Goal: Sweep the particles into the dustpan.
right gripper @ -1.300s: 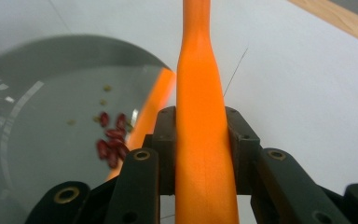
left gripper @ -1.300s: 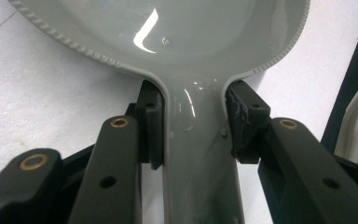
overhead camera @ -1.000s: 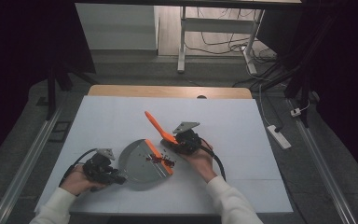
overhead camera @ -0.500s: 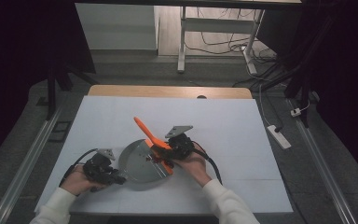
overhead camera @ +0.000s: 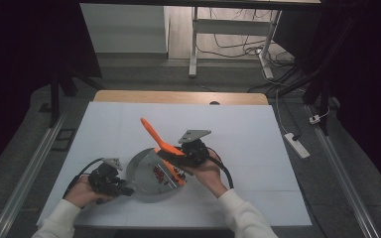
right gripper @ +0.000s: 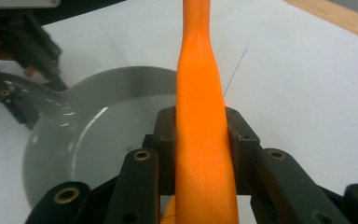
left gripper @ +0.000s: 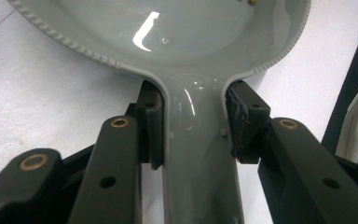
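A grey pan point(overhead camera: 146, 183) lies on the white table point(overhead camera: 258, 144), with a few small dark red bits point(overhead camera: 158, 172) inside it. My left gripper point(overhead camera: 113, 184) is shut on the pan handle point(left gripper: 196, 158) at the pan's left, one jaw on each side of it. My right gripper point(overhead camera: 191, 151) is at the pan's right rim, shut on an orange spatula point(overhead camera: 159, 140). The spatula handle point(right gripper: 204, 107) rises up and to the left, and its blade point(overhead camera: 177, 174) slants down into the pan. The pan bowl point(right gripper: 102, 140) lies just beyond the right jaws.
The table's far edge is a wooden strip point(overhead camera: 178, 96). A white power strip point(overhead camera: 296, 145) lies on the floor at the right, and metal rails point(overhead camera: 27, 168) run along both sides. White tabletop spreads behind and to the right of the pan.
My right gripper has shifted slightly left over the pan's rim with the spatula, and the handle has swung further left. The left gripper and the pan have stayed put.
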`<state>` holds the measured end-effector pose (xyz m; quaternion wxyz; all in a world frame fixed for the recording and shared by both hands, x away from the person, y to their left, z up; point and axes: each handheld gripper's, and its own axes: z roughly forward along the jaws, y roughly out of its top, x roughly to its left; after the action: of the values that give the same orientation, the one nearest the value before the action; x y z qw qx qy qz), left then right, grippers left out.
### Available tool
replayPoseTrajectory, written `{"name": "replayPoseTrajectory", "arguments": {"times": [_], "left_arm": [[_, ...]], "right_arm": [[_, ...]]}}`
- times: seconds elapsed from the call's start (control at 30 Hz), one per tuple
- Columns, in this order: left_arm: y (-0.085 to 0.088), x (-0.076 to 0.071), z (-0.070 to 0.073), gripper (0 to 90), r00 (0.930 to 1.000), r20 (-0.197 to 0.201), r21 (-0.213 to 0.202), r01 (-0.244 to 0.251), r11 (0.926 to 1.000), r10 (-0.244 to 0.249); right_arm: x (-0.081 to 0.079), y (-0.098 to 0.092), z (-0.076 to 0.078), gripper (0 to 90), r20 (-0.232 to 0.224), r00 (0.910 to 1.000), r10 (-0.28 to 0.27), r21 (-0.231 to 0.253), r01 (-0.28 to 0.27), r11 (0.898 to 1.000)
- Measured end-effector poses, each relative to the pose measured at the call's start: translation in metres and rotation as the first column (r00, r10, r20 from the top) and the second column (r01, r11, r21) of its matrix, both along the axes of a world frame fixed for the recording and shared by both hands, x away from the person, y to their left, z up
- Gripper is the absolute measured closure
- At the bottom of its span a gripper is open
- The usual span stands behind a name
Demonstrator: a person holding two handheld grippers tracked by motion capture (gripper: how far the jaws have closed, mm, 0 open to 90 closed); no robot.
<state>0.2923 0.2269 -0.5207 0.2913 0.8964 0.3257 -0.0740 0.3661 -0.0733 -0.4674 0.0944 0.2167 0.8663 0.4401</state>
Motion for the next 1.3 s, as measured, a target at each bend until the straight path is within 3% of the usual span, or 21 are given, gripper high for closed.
{"name": "replayPoseTrajectory", "arguments": {"times": [0.37, 0.8, 1.27, 1.3], "left_arm": [[0.000, 0.000, 0.000, 61.5, 1.0000, 0.003, 0.000, 0.001, 1.0000, -0.001], [0.001, -0.001, 0.001, 61.5, 1.0000, 0.004, 0.000, 0.002, 1.0000, -0.002], [0.006, -0.004, 0.004, 61.5, 0.9999, -0.012, 0.003, 0.005, 1.0000, -0.005], [0.006, -0.005, 0.004, 61.5, 0.9999, -0.013, 0.004, 0.005, 1.0000, -0.005]], "right_arm": [[0.006, -0.015, -0.003, 70.1, 0.012, 0.9980, -0.062, -0.042, 0.062, 0.997], [0.000, -0.030, -0.010, 70.0, 0.010, 0.9914, -0.131, -0.070, 0.131, 0.989], [0.002, -0.025, -0.025, 70.1, -0.017, 0.9880, -0.153, -0.115, 0.150, 0.982], [0.001, -0.024, -0.027, 70.1, -0.016, 0.9879, -0.154, -0.103, 0.152, 0.983]]}}
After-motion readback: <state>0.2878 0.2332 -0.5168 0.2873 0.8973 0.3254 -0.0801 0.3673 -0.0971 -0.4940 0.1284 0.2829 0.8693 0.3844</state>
